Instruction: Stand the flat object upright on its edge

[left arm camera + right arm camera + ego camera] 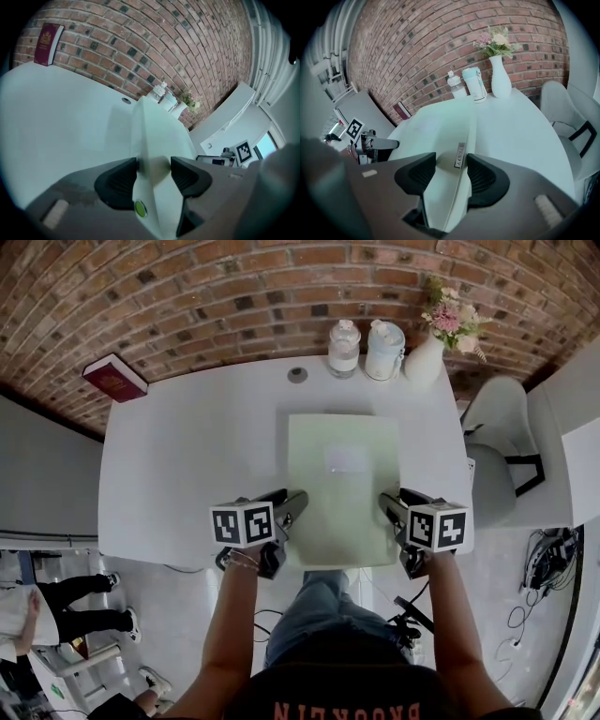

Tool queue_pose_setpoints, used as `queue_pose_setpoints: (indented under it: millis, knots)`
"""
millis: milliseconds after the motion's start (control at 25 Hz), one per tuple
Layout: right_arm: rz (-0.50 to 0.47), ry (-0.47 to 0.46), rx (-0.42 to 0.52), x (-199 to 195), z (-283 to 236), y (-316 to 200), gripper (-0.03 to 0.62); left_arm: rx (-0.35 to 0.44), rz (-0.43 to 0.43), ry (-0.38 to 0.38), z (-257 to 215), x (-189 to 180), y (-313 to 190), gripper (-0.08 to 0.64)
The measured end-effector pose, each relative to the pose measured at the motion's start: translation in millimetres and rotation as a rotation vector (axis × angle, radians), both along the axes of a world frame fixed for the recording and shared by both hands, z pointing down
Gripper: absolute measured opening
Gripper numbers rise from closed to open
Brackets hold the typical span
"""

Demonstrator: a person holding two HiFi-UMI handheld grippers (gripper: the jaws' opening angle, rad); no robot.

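grasp step in hand: the board [342, 486] lay seemingly flat on the table [187, 446]. the left gripper [153, 174] and right gripper [451, 172], jaws wide, each clamped a side edge. next move likely called for an even, two-sided lift.

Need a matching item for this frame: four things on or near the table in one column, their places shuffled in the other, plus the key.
Things:
1. red book
2. vase
3. green board
4. chair

Places:
A. off the table, to its right
B. the table's far left corner
C. middle of the table, reaching its near edge
D. right end of the table's far edge

Pairs: 1-B; 2-D; 3-C; 4-A
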State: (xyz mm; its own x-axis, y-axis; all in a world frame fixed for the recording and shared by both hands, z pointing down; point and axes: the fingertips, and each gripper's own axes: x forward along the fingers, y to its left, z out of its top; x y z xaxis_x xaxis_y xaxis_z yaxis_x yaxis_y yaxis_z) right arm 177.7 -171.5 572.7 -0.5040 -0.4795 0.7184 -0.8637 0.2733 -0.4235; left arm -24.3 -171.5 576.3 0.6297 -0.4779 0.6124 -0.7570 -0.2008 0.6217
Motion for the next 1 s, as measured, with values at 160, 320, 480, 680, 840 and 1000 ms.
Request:
queue_pose_setpoints:
  millis: [160,320,480,680,840,1000]
  knots:
    - [0.004,0.006,0.044,-2,-19,-9,0.204,0.031,-0.005,0.010,-15,-3,-8,0.238]
    - [0.016,0.004,0.079,-3,-33,-14,0.203,0.066,-0.004,0.010,-30,-3,-14,0.238]
    - [0.025,-0.010,0.111,-1,-47,-19,0.202,0.101,-0.012,0.017,-44,-2,-20,0.238]
    - [0.025,-0.005,0.168,1,-67,-34,0.202,0.157,-0.021,0.019,-64,0,-34,0.238]
    - [0.022,0.015,0.237,3,-83,-45,0.202,0.220,-0.029,0.006,-80,2,-45,0.238]
    - [0.021,0.009,0.306,4,-103,-56,0.202,0.291,-0.041,0.004,-99,3,-55,0.238]
